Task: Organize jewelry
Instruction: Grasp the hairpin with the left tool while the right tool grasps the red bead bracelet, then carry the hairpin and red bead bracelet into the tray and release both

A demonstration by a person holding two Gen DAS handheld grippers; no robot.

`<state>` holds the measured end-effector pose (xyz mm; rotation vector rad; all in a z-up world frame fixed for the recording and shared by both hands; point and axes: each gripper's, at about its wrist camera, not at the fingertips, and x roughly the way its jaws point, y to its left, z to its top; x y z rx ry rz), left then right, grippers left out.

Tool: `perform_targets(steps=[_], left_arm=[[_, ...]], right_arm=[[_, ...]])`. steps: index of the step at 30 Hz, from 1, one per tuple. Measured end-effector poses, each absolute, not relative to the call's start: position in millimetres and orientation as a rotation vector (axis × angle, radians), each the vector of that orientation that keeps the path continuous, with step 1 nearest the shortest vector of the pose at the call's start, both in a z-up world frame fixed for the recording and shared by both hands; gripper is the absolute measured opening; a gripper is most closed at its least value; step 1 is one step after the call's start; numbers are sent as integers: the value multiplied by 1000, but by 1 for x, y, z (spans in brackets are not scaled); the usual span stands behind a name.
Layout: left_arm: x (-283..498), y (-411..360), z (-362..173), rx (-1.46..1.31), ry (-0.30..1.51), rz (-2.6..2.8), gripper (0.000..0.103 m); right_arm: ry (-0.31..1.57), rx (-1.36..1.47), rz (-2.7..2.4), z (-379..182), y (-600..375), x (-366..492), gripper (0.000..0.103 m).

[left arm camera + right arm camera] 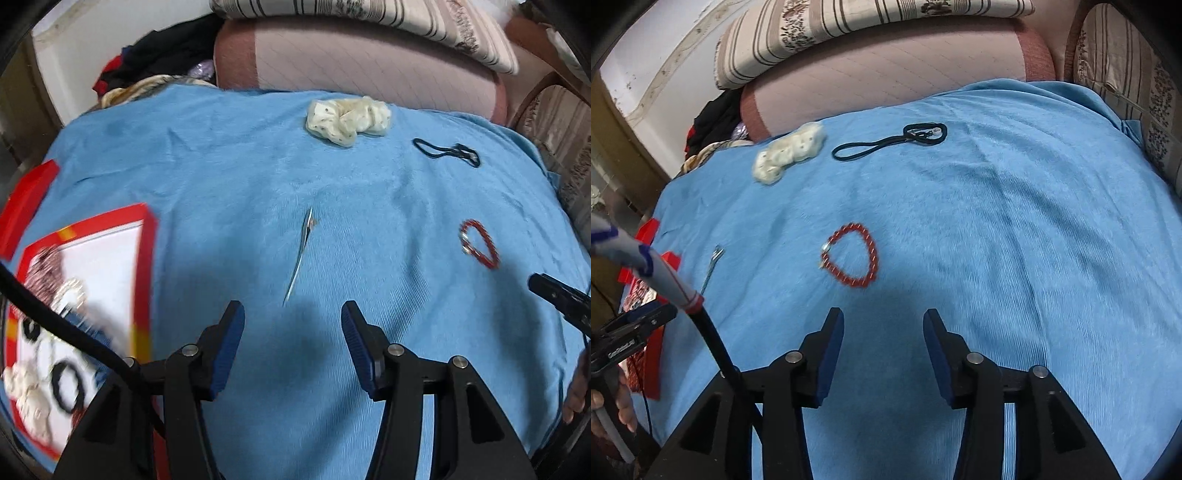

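Fingers apart, empty; red box w/ jewelry only in left view

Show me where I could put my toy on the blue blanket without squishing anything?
The blue blanket is bare right of the red bead bracelet and below the black cord. It is also bare between the thin silver pin and the red box. The box itself is crowded.
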<state>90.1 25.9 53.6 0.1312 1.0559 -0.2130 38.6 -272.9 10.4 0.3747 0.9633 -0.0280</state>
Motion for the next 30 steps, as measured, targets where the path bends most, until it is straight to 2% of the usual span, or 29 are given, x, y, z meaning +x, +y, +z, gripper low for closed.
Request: perform_targets(steps=[7, 15, 16, 17, 18, 19, 20, 21, 30], left_arm=[[139, 20, 17, 82, 1121, -214, 53], [144, 6, 11, 174, 1059, -224, 53], [143, 5, 10, 188, 1047, -226, 51], [142, 3, 11, 195, 1038, -233, 38], [141, 3, 12, 202, 1031, -233, 16], [141, 2, 13, 205, 1032, -237, 7], [142, 2, 15, 197, 1041, -247, 3], [142, 4, 17, 183, 1044, -253, 3], [98, 35, 73, 42, 995, -306, 3]], right_arm=[[985, 295, -5, -4, -261, 82, 52], [983, 231, -18, -17, -253, 104, 52], [980, 219, -25, -17, -252, 106, 52], [980, 194, -35, -18, -248, 106, 52], [979, 157, -50, -18, -244, 106, 50], [976, 124, -60, -18, -241, 107, 35], [972, 87, -45, -16, -236, 107, 16], [977, 72, -37, -14, -232, 107, 8], [890, 93, 25, 43, -215, 68, 8]])
